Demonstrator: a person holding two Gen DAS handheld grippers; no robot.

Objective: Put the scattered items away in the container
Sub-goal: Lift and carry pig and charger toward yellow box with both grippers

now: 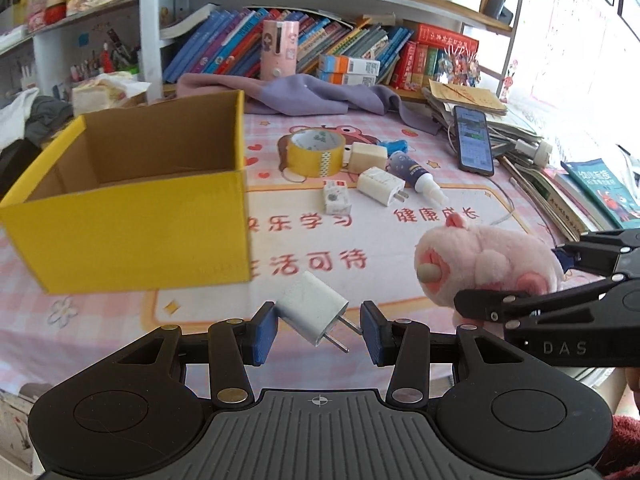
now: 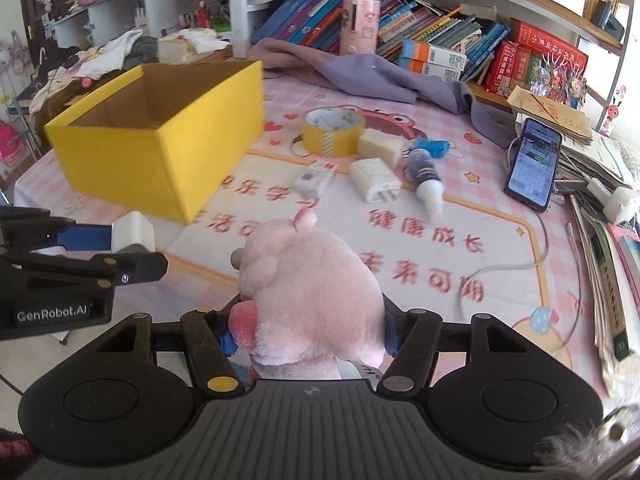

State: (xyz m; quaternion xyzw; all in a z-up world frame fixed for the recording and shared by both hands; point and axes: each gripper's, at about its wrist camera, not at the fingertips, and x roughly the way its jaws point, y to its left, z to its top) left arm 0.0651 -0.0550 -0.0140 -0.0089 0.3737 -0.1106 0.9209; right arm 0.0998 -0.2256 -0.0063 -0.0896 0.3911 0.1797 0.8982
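Two items are held just right of the yellow box (image 1: 132, 236): a white charger (image 1: 314, 306) with its prongs out, between the left gripper (image 1: 319, 330) fingers, and a pink plush toy (image 2: 308, 292) squeezed by the right gripper (image 2: 308, 336). Only the left view shows the charger's gripped faces: one pad touches, the other stands apart, so I cannot tell if it is clamped. Beyond the box lie a tape roll (image 1: 316, 152), second charger (image 1: 380, 186) and small bottle (image 1: 412, 172).
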